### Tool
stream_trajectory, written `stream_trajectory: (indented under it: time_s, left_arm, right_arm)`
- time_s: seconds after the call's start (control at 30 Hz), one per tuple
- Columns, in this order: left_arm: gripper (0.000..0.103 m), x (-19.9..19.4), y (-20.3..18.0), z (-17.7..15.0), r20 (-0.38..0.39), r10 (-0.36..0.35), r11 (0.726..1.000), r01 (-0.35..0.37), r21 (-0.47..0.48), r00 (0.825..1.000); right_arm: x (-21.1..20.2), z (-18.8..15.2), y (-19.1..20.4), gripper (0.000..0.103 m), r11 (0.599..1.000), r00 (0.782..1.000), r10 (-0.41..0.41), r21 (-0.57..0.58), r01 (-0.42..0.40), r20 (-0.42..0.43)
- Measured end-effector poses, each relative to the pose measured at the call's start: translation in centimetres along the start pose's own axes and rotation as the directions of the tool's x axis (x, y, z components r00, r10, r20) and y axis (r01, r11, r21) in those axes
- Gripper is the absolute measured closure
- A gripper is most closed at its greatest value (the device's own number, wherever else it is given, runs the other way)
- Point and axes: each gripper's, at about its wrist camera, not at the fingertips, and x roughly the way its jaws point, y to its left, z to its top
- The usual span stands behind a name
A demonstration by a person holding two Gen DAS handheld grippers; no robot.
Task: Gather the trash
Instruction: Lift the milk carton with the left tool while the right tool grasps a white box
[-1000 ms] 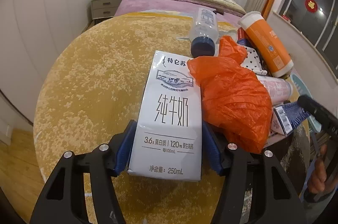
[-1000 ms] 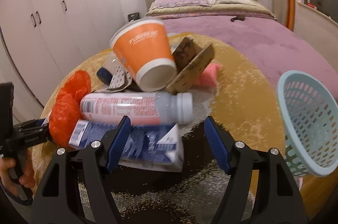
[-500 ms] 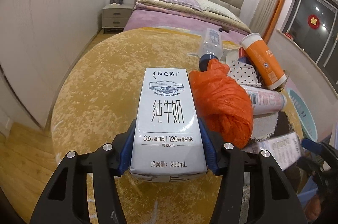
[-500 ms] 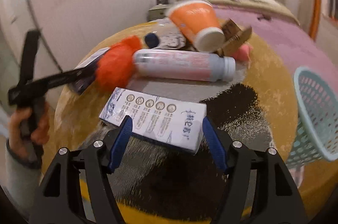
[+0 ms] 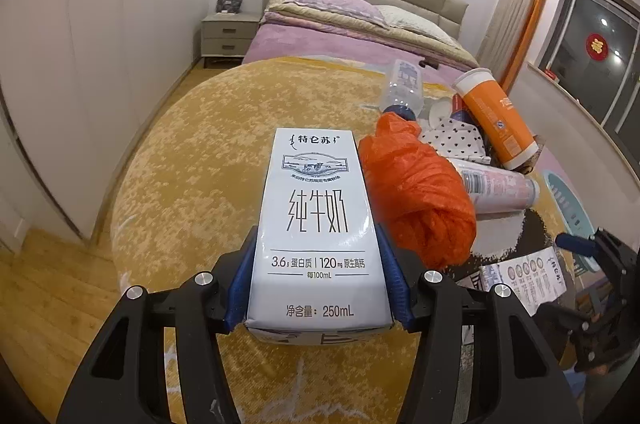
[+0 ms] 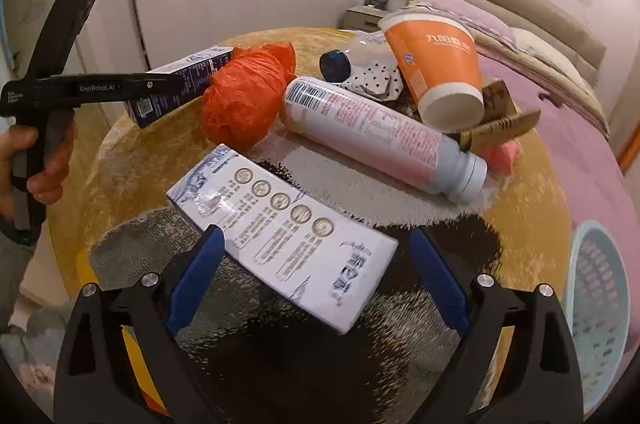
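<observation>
Gripping a white 250 mL milk carton (image 5: 320,236) by its two sides, the left claw (image 5: 318,284) sits at lower centre of the left wrist view, clamped on the carton. In the right wrist view the right claw (image 6: 316,280) has just been opening: its jaws stand wide apart astride a second milk carton (image 6: 280,236) lying flat on the rug (image 6: 120,152), pads clear of it. Behind lie an orange plastic bag (image 6: 244,96), a pink-labelled bottle (image 6: 380,140) and an orange paper cup (image 6: 436,68); a pale blue basket (image 6: 600,296) shows at right edge. Risk, as a judgement: this carton lies skewed across the jaws, so closing may catch its corners, twisting or squirting it away.
</observation>
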Motion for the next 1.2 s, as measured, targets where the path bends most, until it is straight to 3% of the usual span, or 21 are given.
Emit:
stream_trajectory:
  time_s: [0.17, 0.43, 0.6, 0.67, 0.8, 1.0, 1.2]
  left_arm:
    - [0.049, 0.0, -0.1, 0.0, -0.002, 0.004, 1.000, -0.004, 0.003, 1.000]
    - [0.049, 0.3, -0.7, -0.2, -0.010, 0.004, 1.000, -0.004, 0.004, 1.000]
    - [0.049, -0.5, -0.3, -0.1, 0.016, 0.015, 1.000, -0.015, -0.011, 1.000]
    - [0.049, -0.9, 0.0, -0.1, 0.028, 0.011, 1.000, -0.011, -0.023, 1.000]
    - [0.049, -1.8, 0.1, -0.2, 0.057, 0.013, 0.999, -0.011, -0.034, 0.998]
    - [0.049, -3.2, -0.4, -0.6, 0.097, 0.007, 0.999, -0.004, -0.033, 0.995]
    - [0.049, -4.3, -2.2, -0.5, 0.129, -0.030, 1.000, 0.030, 0.002, 0.991]
  right_arm:
    - [0.3, 0.2, 0.0, 0.012, 0.995, 1.000, 0.019, -0.100, -0.021, -0.025]
    - [3.7, 0.7, -0.1, 0.013, 0.996, 0.994, 0.078, -0.040, -0.081, -0.072]
    - [2.3, -0.2, -0.2, 0.041, 0.995, 0.996, 0.088, 0.043, -0.087, -0.021]
    - [1.7, -1.0, 0.0, 0.047, 0.996, 0.998, 0.062, 0.068, -0.061, -0.021]
    - [-0.7, -2.8, 0.6, 0.049, 0.993, 0.999, 0.032, 0.109, -0.035, 0.026]
    - [-2.7, -5.7, -0.1, 0.049, 0.957, 0.986, -0.165, 0.240, 0.166, -0.020]
    - [-2.7, -6.7, 0.0, 0.046, 0.943, 0.989, -0.139, 0.296, 0.150, -0.058]
